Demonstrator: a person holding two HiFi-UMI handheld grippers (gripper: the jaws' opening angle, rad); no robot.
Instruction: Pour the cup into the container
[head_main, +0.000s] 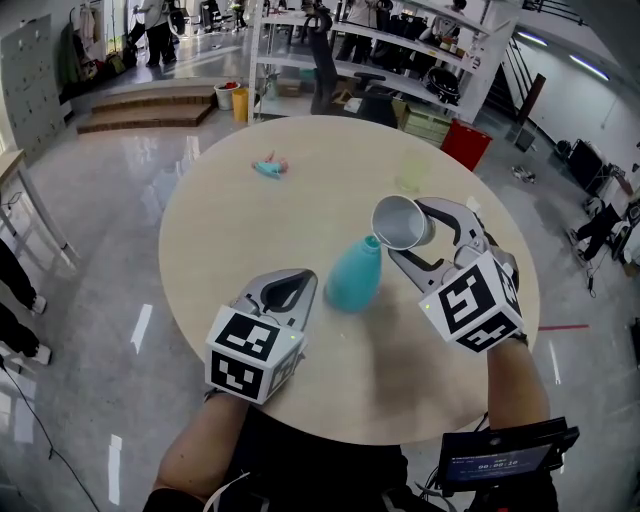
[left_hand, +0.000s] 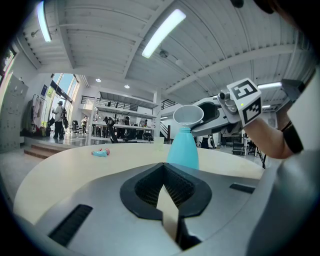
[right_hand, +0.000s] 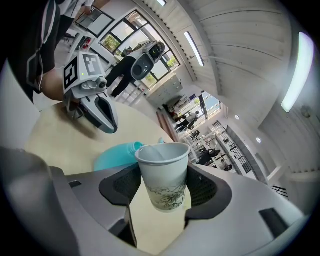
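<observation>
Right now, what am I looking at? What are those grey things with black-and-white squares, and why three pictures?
A person holds grey grabbing tools, like tongs, one in each hand; the marker cubes are part of them. One camera sits on the person's head and looks down. One more rides on each pair of tongs and looks along it. On the round beige table are a teal bottle-shaped container and, farther off, a small teal and pink toy. The right tongs squeeze a white paper cup with a leaf print, tipped over the container's mouth. The left tongs are closed and empty, beside the container.
</observation>
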